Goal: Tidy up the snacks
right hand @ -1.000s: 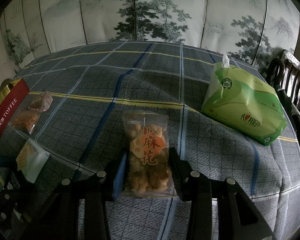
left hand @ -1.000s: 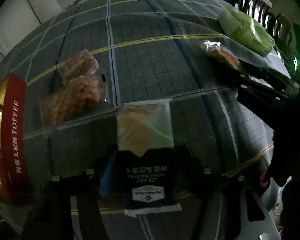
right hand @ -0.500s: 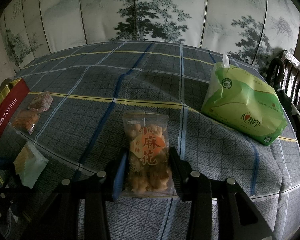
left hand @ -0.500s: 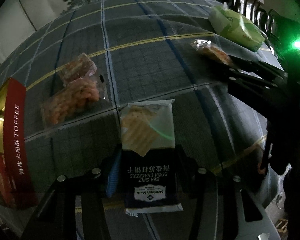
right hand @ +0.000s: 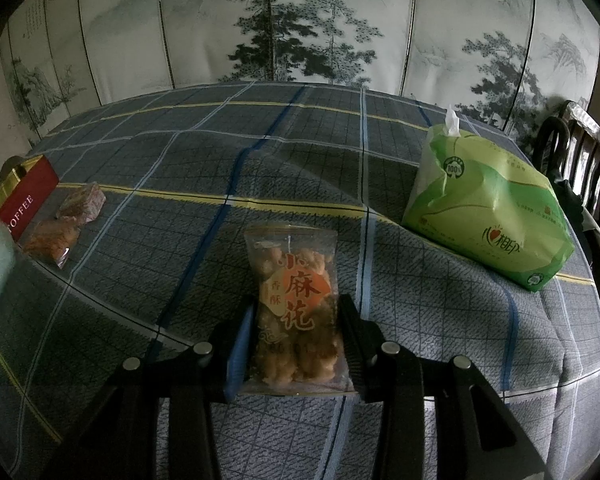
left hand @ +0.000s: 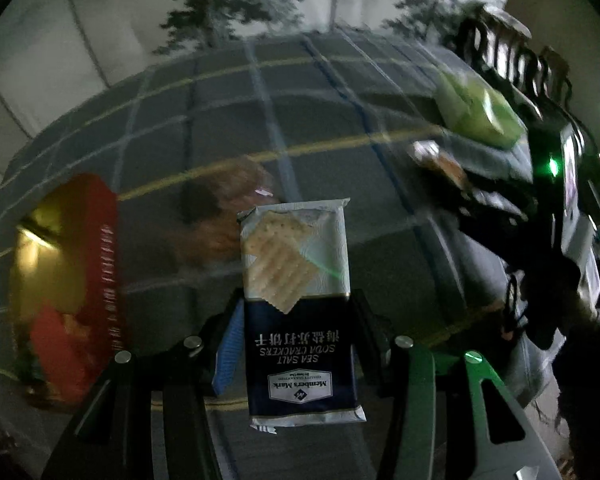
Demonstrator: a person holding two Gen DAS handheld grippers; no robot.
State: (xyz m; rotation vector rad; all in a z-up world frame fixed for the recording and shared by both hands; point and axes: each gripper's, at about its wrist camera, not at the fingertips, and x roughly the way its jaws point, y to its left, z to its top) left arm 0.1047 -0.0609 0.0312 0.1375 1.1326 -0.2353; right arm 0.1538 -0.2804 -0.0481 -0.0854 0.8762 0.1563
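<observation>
The soda cracker packet (left hand: pixel 298 312) is clamped by the left hand-held gripper (left hand: pixel 296 336), whose jaws have just been closing, long axis pointing away. The twist snack bag (right hand: pixel 296 308) is pinched likewise by the right hand-held gripper (right hand: pixel 296 344).

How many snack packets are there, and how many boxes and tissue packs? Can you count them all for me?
Snack packets: 4 – soda crackers, fried twists, two small orange-red packets
Toffee box: 1
Tissue pack: 1
Total: 6
</observation>
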